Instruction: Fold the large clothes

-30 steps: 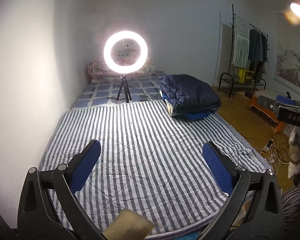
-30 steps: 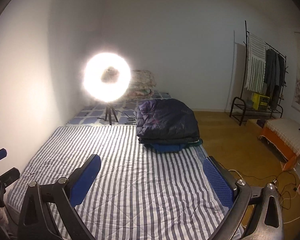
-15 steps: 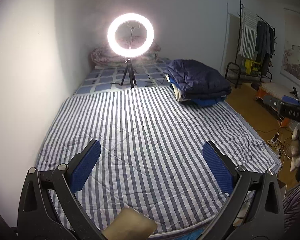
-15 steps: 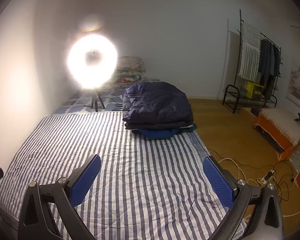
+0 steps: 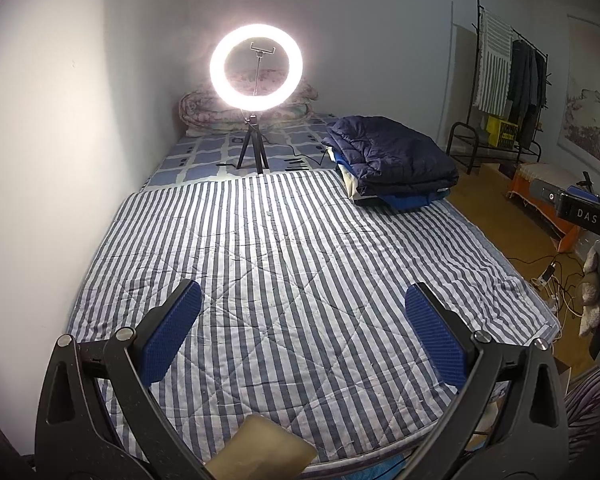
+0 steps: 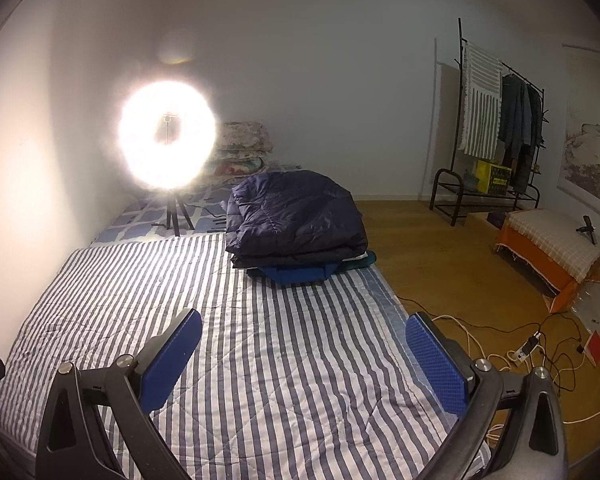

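Both grippers — left (image 5: 302, 332), right (image 6: 302, 356) — spread, empty; power strip (image 6: 524, 350) clear only from right.

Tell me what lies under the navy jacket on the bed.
Under the navy jacket a blue garment sticks out, with a pale layer and a dark green edge. How many pieces are stacked is hidden.

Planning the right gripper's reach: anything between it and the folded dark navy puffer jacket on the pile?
Nothing visible. Only bare striped blue-and-white quilt lies between the open right gripper and the dark navy puffer jacket. The ring light tripod stands off to the left.
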Demonstrator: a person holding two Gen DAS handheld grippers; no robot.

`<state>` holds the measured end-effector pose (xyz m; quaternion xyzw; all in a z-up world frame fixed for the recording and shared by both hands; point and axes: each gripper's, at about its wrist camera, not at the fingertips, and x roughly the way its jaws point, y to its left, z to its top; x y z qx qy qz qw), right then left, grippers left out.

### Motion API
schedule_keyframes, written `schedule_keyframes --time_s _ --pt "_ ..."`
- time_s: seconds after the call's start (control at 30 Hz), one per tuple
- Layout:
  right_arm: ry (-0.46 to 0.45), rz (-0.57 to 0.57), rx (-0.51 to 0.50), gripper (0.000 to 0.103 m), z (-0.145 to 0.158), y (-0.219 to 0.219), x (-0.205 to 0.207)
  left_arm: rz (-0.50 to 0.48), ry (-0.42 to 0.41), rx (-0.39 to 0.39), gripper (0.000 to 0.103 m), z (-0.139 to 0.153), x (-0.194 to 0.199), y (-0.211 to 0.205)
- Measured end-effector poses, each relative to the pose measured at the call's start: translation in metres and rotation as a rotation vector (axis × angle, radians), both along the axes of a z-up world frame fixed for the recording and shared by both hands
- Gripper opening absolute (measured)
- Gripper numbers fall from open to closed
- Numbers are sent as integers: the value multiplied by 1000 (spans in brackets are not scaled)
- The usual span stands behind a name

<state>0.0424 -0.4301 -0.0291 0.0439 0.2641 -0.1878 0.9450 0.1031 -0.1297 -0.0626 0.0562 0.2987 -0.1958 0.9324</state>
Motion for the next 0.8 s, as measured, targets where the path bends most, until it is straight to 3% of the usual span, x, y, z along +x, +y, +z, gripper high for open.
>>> schedule_keyframes --time_s 0.8 --pt "3 12 -36 103 0 5 0 7 -18 10 103 5 -4 1"
